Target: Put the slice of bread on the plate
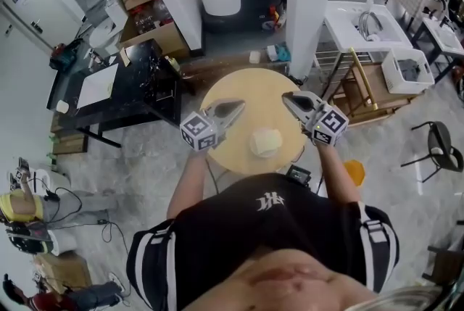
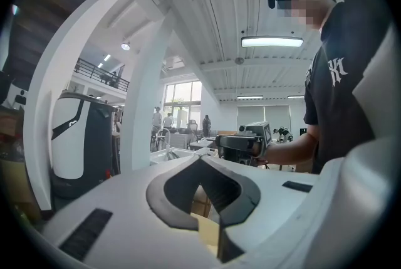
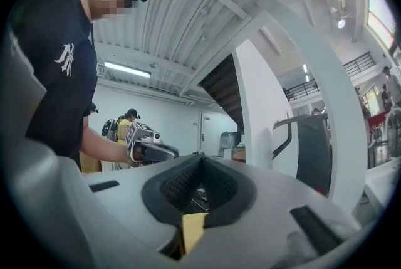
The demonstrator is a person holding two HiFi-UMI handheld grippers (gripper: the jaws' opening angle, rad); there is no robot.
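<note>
Round wooden table [image 1: 217, 96] as landmark. Left gripper [image 1: 240, 106] held level over table's left part, jaws pressed together at tips, nothing between. Right gripper [image 1: 286, 97] level over table's right part, jaws likewise closed tight, empty. Both tips point toward table's far side. Plate [image 1: 265, 143] rests on table's near part, between and just below both grippers, touching neither. Pale patch on plate may be slice of bread; too small and blurred to tell.
</note>
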